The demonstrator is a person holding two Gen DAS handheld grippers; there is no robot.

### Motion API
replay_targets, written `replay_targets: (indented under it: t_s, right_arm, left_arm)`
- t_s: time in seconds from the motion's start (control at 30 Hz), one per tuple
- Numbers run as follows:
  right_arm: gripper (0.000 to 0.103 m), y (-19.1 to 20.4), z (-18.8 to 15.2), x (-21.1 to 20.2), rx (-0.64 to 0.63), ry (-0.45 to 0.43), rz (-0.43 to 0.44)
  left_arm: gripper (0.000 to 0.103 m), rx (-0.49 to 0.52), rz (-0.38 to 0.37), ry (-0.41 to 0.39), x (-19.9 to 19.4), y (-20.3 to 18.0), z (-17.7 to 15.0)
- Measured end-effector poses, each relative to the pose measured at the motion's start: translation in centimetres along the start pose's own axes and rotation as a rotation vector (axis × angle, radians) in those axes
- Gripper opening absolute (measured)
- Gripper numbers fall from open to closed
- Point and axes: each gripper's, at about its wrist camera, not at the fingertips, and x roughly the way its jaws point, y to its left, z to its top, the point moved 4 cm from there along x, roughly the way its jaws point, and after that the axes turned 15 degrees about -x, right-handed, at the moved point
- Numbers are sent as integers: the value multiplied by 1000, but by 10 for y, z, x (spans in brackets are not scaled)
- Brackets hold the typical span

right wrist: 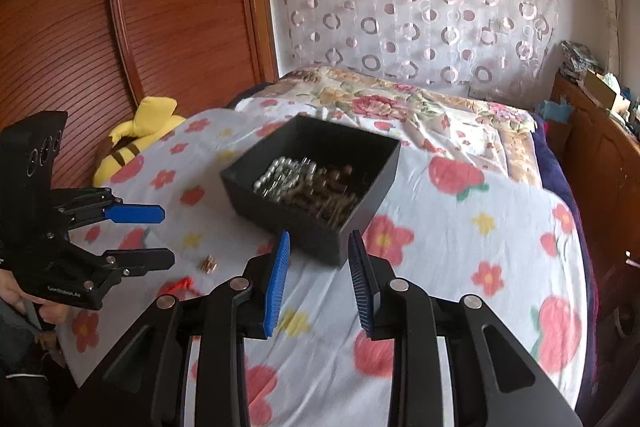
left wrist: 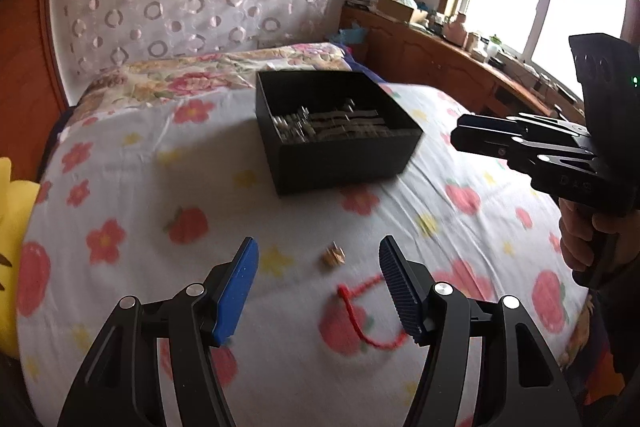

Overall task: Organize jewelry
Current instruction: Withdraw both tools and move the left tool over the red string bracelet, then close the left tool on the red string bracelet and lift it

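We hold our left tongs apart and empty above the flowered bed sheet, a small gold trinket and red cord between their tips. At twelve o'clock sits the black jewelry box. Our right tongs, at three o'clock, stand apart, holding nothing.

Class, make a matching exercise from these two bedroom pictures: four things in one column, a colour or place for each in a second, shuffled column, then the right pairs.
Things:
1. box
2. cord
3. plush toy
4. small gold piece

Descriptions:
A. yellow, at the bed's edge by the wooden wardrobe
B. black, holding metal jewelry
C. red, lying on the sheet
D. loose on the sheet ahead of the left tongs

Pairs: 1-B, 2-C, 3-A, 4-D
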Motion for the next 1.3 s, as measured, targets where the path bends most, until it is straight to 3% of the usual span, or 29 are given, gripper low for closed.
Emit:
replay_targets:
  t_s: [0.17, 0.7, 0.77, 0.9, 1.3]
  right_arm:
    - [33, 16, -17, -3, 4, 20, -5]
    - [33, 45, -52, -34, 25, 21, -43]
    - [33, 47, -54, -38, 25, 18, -45]
    - [33, 53, -56, -43, 15, 18, -49]
    - [33, 70, -38, -7, 3, 27, 32]
  left_arm:
    - [58, 4, 7, 26, 1, -7, -20]
    - [21, 12, 53, 45, 7, -18, -38]
    - [20, 19, 69, 53, 12, -19, -37]
    - [2, 18, 84, 52, 15, -18, -37]
    - [2, -12, 78, -111, -56, 8, -23]
